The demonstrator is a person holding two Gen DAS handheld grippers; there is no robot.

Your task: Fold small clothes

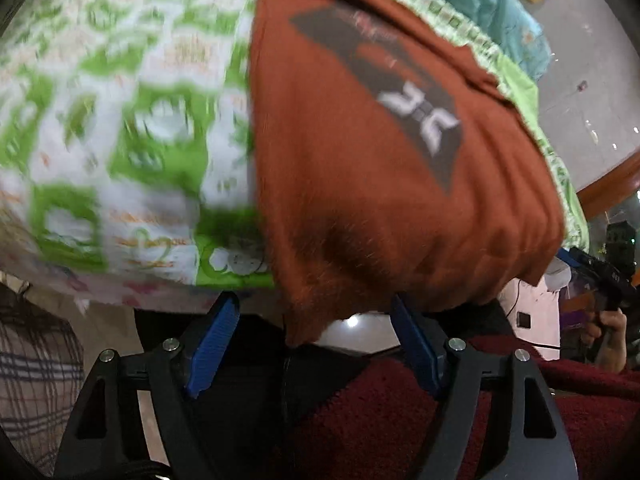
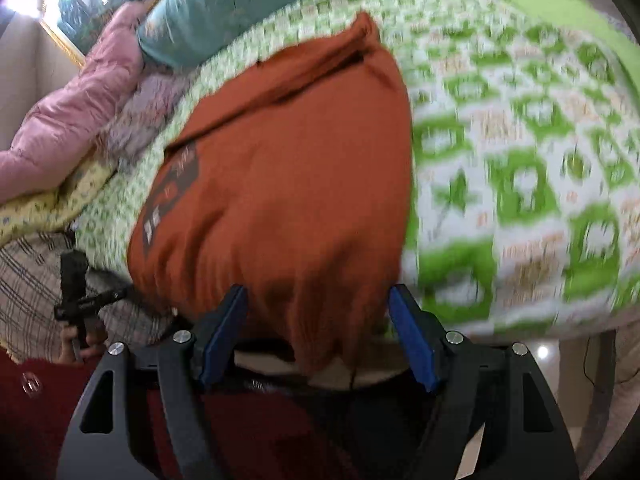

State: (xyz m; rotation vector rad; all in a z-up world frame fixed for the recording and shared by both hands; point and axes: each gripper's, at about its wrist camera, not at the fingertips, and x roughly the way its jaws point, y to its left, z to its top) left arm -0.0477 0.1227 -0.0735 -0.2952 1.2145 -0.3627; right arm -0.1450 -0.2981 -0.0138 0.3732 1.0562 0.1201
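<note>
The rust-orange shirt (image 1: 360,200) is matt knit cloth; the green-and-white bedsheet (image 1: 120,120) is printed cotton-like fabric; the floor (image 1: 592,92) is glossy.

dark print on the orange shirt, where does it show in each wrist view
Left wrist view: the dark print runs diagonally across the upper right of the orange shirt, white marks at its lower end.
Right wrist view: the same print sits at the shirt's left edge, partly folded out of sight.
Shared landmark: the green and white patterned bedsheet under the shirt.
</note>
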